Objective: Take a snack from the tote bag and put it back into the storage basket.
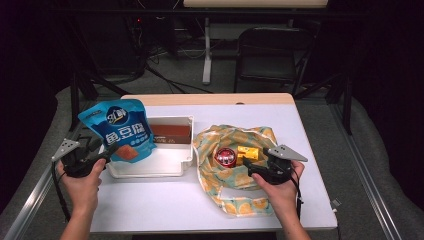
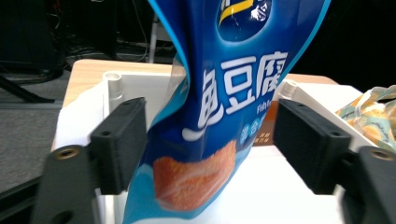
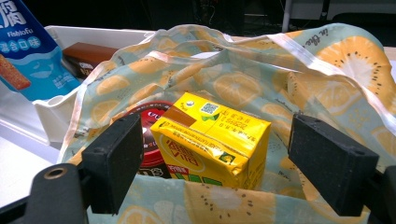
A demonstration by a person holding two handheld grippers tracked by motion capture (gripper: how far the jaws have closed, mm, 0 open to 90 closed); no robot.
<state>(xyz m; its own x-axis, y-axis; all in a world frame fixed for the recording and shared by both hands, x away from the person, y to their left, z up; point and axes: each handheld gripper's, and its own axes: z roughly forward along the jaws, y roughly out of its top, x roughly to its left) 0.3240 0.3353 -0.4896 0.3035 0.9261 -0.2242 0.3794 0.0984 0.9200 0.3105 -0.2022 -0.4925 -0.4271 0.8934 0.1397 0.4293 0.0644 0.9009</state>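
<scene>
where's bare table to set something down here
Free: the near strip of table in front of the white bin, and the far right corner beyond the fruit-print bag. Crowded: the middle, where bin, blue pouch and bag sit.

Brown box [image 1: 171, 133] in white tray [image 1: 150, 169], red tin [image 1: 225, 156], black chair [image 1: 266, 52]

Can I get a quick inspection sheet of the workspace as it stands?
Surface: white table, wooden far edge.
Job's things: blue snack pouch upright at the white bin; brown box inside the bin; yellow drink carton and red-lidded can in the fruit-print bag.
Clutter: nothing seen.
Grippers: left gripper open, pouch between the jaws, pads apart from it; right gripper open, carton between the jaws.
Cables: black cable trailing from the left gripper.
Surroundings: black chair, dark room.
</scene>
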